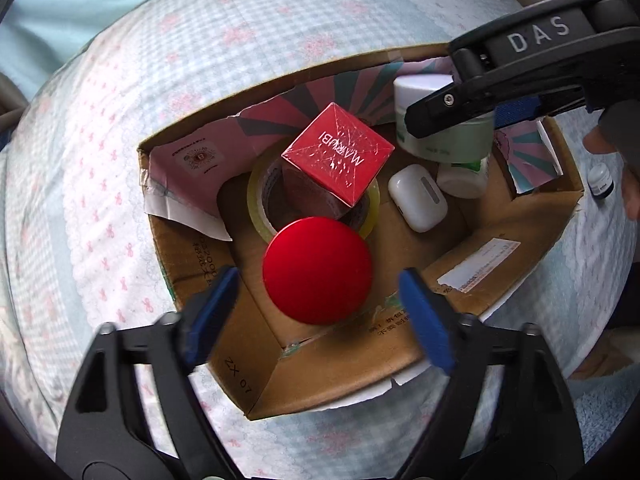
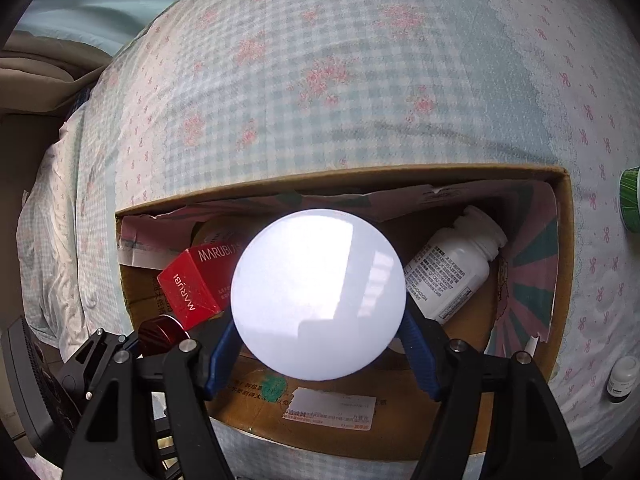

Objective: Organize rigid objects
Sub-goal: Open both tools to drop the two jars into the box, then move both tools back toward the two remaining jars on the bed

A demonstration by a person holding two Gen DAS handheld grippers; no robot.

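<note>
The right gripper point(image 2: 320, 344) clamps one white-lidded jar point(image 2: 319, 294), lid up, over the cardboard box point(image 1: 256, 384), while the left gripper point(image 1: 320, 304) gapes empty above one red round lid point(image 1: 318, 271).

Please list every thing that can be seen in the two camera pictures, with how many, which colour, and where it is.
cardboard box: 1, brown, open, on the bedspread
red carton: 1, red, marked MARUBI, tilted in the box, on the tape roll
tape roll: 1, yellowish clear, in the box under the carton
red round lid: 1, red, in the box, between the left fingers
earbud case: 1, white, on the box floor
pill bottle: 1, white, lying in the box
cream jar: 1, white lid, pale green body, held over the box
small vial: 1, white, dark cap, on the bedspread outside the box
bedspread: 1, blue-white check, pink flowers
left gripper: open, above the box
right gripper: shut on the cream jar
</note>
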